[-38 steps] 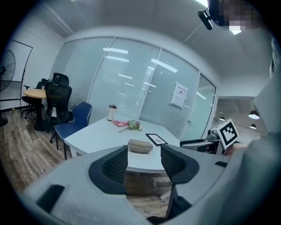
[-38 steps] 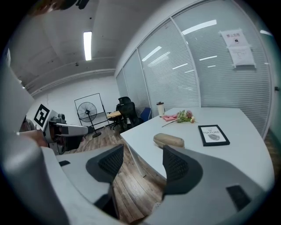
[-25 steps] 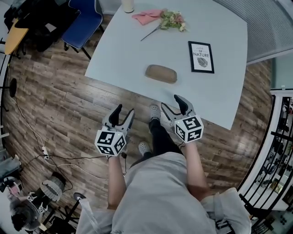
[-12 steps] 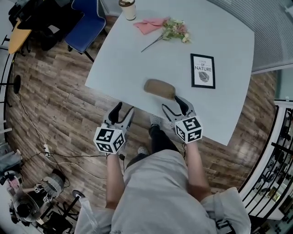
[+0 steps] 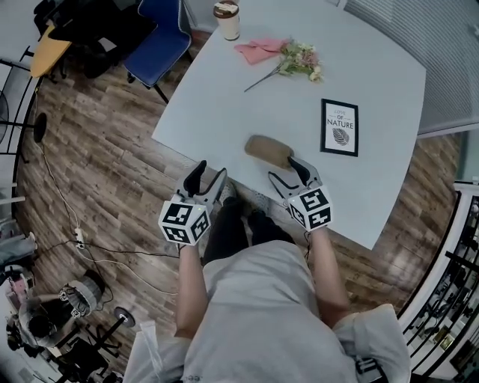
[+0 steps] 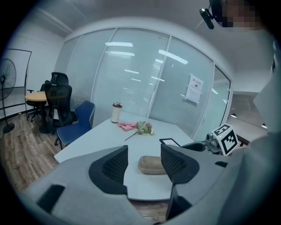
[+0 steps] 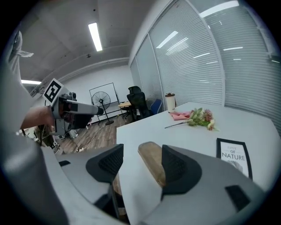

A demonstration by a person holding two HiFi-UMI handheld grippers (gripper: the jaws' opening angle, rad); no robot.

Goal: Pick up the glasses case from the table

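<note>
The brown oval glasses case lies on the pale grey table near its front edge. My right gripper is open just short of the case, over the table's edge. In the right gripper view the case lies ahead between the spread jaws of that gripper, partly hidden by the right jaw. My left gripper is open and empty, off the table's edge, to the left of the case. Ahead between the parted jaws of the left gripper, the case also shows in its view.
A framed print lies right of the case. Further back are a flower sprig, a pink cloth and a lidded cup. A blue chair stands at the far left corner. Cables run over the wooden floor.
The person has stepped closer to the table. Both grippers have moved forward, and the right one has come up next to the case. Both have stayed open.
</note>
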